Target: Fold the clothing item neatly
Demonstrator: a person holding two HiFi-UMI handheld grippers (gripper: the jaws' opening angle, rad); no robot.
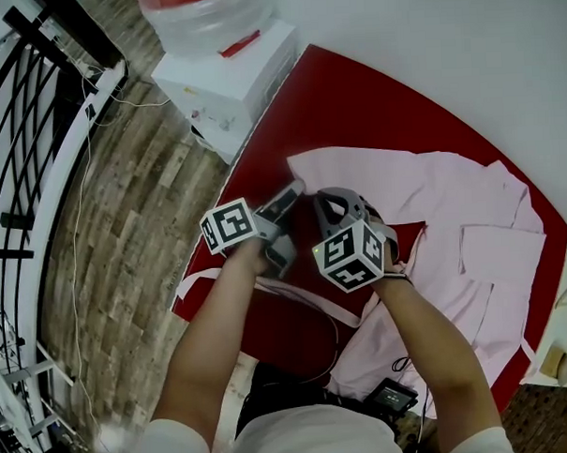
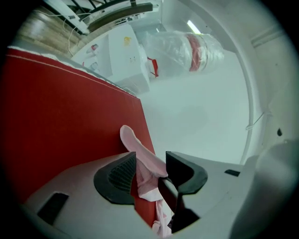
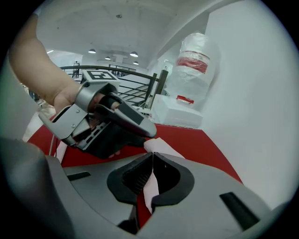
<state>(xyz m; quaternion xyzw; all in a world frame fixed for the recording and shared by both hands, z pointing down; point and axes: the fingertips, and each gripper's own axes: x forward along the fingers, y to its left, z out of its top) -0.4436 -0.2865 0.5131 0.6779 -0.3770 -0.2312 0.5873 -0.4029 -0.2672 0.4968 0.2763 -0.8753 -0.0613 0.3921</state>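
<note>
Red tabletop (image 1: 353,105) against a white wall (image 1: 444,35). Pink shirt (image 1: 452,213) spread across the right half, reaching the right edge. Left claw (image 2: 150,163) apart, a fold of shirt loose between the pads. Right claw (image 3: 153,161) clamped tight on the shirt's edge.

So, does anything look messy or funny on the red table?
Yes. The pink garment lies crooked and rumpled on the red table. Its near side slumps over the table's edge, and a thin pink strip of it trails past the left edge instead of lying flat.
</note>
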